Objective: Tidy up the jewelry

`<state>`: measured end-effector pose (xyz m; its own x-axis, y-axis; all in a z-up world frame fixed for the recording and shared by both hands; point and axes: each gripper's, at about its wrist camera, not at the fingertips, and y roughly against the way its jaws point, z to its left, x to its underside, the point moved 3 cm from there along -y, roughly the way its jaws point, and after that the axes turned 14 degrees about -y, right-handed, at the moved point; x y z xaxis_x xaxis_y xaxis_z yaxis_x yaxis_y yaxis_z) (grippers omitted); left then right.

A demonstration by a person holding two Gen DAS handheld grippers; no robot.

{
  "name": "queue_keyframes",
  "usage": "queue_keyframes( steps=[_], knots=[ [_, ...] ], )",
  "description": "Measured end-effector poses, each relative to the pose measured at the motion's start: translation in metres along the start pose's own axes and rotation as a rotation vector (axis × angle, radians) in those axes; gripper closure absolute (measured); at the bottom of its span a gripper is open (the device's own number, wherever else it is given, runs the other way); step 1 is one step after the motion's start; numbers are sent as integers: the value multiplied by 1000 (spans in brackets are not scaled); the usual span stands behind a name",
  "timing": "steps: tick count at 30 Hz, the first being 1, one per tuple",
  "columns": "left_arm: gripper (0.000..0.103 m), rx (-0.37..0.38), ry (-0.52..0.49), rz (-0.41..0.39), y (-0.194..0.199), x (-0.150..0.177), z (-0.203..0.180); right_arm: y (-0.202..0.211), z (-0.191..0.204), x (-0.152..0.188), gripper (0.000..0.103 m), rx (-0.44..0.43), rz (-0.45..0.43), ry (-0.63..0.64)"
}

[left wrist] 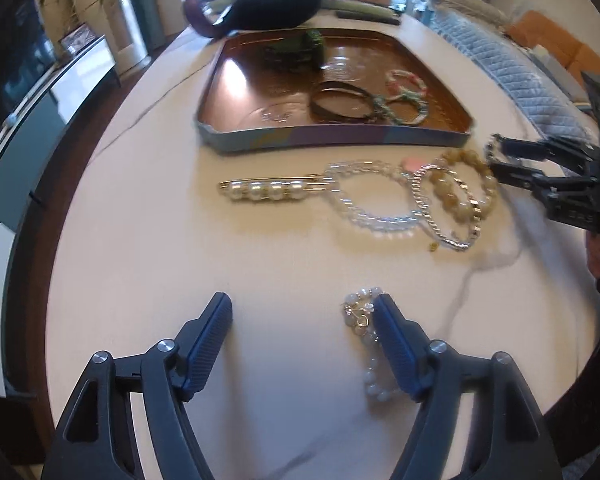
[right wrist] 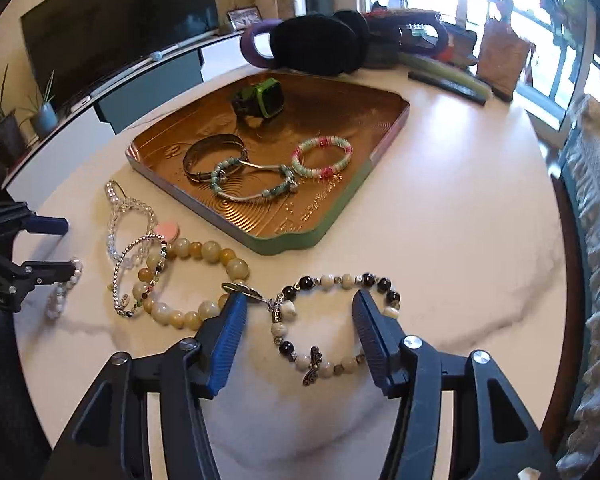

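- Left gripper (left wrist: 304, 312): fingers apart, gripping nothing; a pearl bracelet (left wrist: 370, 344) lies on the counter (left wrist: 148, 264) against its right finger, bare top between.
- Right gripper (right wrist: 300, 312): fingers open, astride a dark-and-cream bead bracelet (right wrist: 336, 320).
- Tray (right wrist: 300, 240) beyond; counter's right side is clear to its edge.

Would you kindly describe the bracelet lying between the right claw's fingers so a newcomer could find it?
Start at the copper tray on the white marble table; the black-and-cream bracelet lies on the table in front of it, nearest the right claw. Unlike the yellow-bead bracelet beside it, it mixes dark and cream beads with a metal winged charm.
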<state>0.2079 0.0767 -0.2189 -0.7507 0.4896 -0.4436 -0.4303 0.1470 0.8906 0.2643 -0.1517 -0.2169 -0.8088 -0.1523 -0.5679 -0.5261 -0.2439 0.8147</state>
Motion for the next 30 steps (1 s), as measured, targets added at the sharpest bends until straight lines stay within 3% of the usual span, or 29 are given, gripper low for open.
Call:
queue_keyframes(
  steps=[2, 3, 4, 6, 9, 10, 19, 27, 30],
  knots=[
    [38, 15, -36, -21, -1, -3, -7, 0, 0, -1, 70, -8, -3, -2],
    [46, 21, -54, -38, 0, -6, -12, 0, -1, -2, 91, 1, -4, -3],
    [63, 21, -63, -47, 1, -8, -14, 0, -1, -3, 93, 1, -1, -3],
    [90, -10, -57, -48, 2, -11, -15, 0, -1, -5, 93, 0, 0, -7],
    [91, 1, -54, -49, 3, -13, -16, 1, -6, -6, 93, -30, -6, -60],
    [99, 13, -49, -57, 5, -14, -17, 3, -7, -7, 93, -32, -15, -74],
    [99, 11, -2, -148, 30, -25, -10, 28, 1, -19, 93, -55, -101, -70],
    [99, 18, 48, -181, 39, -27, 6, 40, 0, -24, 93, -52, -145, -66],
    [99, 40, 65, -247, 54, -29, 5, 49, 1, -28, 93, -53, -166, -57]
  ],
)
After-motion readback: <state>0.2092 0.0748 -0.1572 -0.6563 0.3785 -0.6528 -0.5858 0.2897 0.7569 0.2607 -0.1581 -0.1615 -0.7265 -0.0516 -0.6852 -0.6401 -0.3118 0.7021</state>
